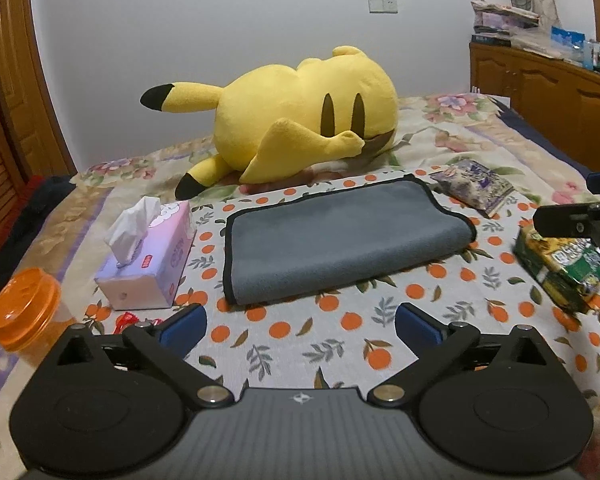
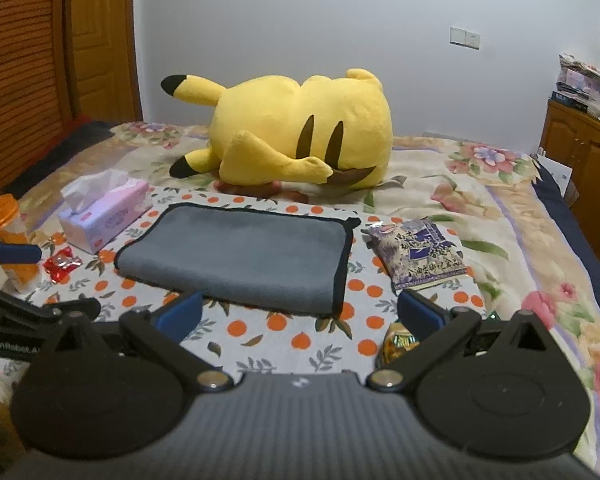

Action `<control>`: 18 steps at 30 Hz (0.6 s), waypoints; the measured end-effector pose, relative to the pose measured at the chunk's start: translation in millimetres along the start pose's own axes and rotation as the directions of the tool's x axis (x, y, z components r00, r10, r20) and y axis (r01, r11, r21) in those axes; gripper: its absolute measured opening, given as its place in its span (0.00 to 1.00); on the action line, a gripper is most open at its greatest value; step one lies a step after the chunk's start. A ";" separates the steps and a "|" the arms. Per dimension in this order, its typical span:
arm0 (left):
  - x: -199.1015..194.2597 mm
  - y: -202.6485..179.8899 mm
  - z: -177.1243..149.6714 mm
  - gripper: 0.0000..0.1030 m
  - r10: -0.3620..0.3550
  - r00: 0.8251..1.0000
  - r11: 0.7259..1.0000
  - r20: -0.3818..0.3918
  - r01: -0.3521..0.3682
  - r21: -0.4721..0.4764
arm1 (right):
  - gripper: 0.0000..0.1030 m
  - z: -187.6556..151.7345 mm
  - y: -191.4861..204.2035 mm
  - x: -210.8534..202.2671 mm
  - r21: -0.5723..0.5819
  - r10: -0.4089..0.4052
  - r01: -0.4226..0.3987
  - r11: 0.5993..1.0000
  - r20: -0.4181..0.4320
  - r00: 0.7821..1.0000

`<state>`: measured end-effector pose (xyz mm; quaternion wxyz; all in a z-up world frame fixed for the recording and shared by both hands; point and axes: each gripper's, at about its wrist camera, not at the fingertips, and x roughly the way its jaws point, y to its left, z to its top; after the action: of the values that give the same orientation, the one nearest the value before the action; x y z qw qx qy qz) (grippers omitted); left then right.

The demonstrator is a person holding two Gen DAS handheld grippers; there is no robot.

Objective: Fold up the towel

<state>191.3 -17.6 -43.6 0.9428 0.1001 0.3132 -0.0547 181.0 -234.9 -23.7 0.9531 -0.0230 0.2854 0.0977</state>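
You are holding the left tongs (image 1: 300,326) low over the near edge of the orange-print cloth (image 1: 300,344), with the blue pads spread wide apart and gripping nothing. You are holding the right tongs (image 2: 300,312) the same way, pads well apart and empty, hovering just short of the towel's near edge.

The grey towel (image 1: 342,236) with black trim is lying folded double on the cloth, its folded edge facing you and its long side running left to right; neither pair of tongs is touching it. In the right wrist view the towel (image 2: 240,256) is sitting just beyond the pads.

At the near right, a green and yellow snack packet (image 1: 560,268) is resting on the cloth, partly under your right tongs. At the near left, an orange-lidded jar (image 1: 24,308) is standing by the edge of the bed, and a small red wrapper (image 2: 62,264) is lying between it and the towel. Just left of the towel a pink tissue box (image 1: 148,256) is sitting with a tissue sticking up. Just beyond the towel's far right corner a purple snack packet (image 2: 418,256) is lying flat.

Farther back, a yellow Pikachu plush (image 1: 296,116) is lying on its side on the floral bedspread (image 2: 480,184), near the white wall (image 1: 220,40). A wooden cabinet (image 1: 540,92) is standing at the far right.
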 end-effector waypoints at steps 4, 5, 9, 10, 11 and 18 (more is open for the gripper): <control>-15.8 -4.8 -2.9 1.00 -0.005 1.000 1.000 -0.004 0.005 0.000 | 1.00 -2.9 -1.3 -17.0 0.011 -0.002 0.002 1.000 0.010 1.000; -19.8 -5.7 -3.9 1.00 -0.008 1.000 1.000 -0.003 0.008 -0.002 | 1.00 -3.0 -1.2 -20.5 0.010 -0.005 0.005 1.000 0.013 1.000; -32.9 -13.2 -7.4 1.00 -0.015 1.000 1.000 -0.010 0.015 0.015 | 1.00 -3.5 -1.2 -35.0 0.002 -0.009 0.009 1.000 0.025 1.000; -37.2 -15.2 -7.7 1.00 -0.011 1.000 1.000 -0.006 0.011 0.024 | 1.00 -3.4 -1.1 -38.6 -0.005 -0.014 0.015 1.000 0.028 1.000; -41.0 -16.1 -8.0 1.00 -0.010 1.000 1.000 -0.004 0.010 0.027 | 1.00 -2.9 -1.6 -42.8 -0.008 -0.017 0.017 1.000 0.030 0.999; -69.0 -19.7 -4.7 1.00 -0.018 1.000 1.000 0.008 0.018 0.019 | 1.00 2.9 -4.5 -68.5 -0.007 -0.025 0.025 1.000 0.059 0.998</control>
<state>130.3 -32.9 -8.8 0.9425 0.1060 0.3098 -0.0667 127.4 -250.8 16.2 0.9622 -0.0275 0.2565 0.0875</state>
